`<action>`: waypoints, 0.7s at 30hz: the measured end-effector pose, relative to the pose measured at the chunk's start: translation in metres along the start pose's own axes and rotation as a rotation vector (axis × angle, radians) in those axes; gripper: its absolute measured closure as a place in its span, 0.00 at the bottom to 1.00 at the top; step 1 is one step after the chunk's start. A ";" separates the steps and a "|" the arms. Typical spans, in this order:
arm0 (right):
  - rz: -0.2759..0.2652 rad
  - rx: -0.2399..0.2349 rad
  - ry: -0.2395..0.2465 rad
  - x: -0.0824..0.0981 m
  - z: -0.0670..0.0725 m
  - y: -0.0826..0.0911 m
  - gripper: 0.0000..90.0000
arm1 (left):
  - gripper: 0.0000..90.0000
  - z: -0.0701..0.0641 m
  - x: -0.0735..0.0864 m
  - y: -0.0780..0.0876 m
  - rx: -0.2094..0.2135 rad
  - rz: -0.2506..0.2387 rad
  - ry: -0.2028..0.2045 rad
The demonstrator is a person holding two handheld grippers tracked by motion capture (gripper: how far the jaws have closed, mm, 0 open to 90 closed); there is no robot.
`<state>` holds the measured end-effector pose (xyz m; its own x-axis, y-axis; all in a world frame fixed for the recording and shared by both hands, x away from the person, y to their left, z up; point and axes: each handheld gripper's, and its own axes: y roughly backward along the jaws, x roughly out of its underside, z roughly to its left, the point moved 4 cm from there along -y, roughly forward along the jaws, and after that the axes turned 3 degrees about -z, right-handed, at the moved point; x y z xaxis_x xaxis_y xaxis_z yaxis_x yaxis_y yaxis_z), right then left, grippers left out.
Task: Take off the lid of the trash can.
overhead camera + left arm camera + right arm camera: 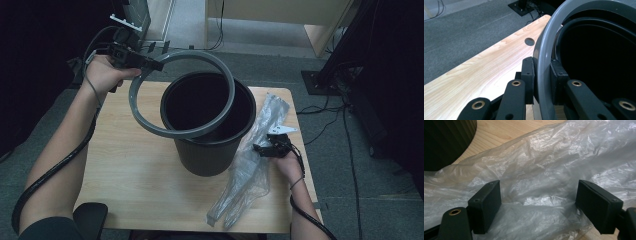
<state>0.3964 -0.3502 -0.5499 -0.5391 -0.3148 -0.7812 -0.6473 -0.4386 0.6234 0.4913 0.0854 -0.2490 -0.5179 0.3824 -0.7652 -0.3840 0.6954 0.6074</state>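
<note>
A person's left hand-held gripper clamps the rim of a grey plastic ring, held tilted above a black round plastic bin on the light wooden counter. The right hand-held gripper, jaws wide apart, rests over a crumpled clear plastic bag lying right of the bin.

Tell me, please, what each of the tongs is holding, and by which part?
The left tongs clamp the grey ring across its rim, above the bin. The right tongs stand open over the plastic bag, holding nothing.
</note>
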 end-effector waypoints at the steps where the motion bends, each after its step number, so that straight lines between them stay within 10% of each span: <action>1: 0.002 -0.001 -0.001 0.000 0.000 0.000 0.22 | 0.85 0.000 0.001 0.001 -0.003 -0.001 -0.001; 21: 0.002 -0.001 0.003 0.000 0.001 0.000 0.22 | 0.85 0.015 0.017 0.020 -0.033 -0.003 0.038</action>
<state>0.3958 -0.3496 -0.5499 -0.5392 -0.3183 -0.7797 -0.6455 -0.4385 0.6253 0.4867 0.1153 -0.2527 -0.5455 0.3564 -0.7586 -0.4101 0.6758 0.6124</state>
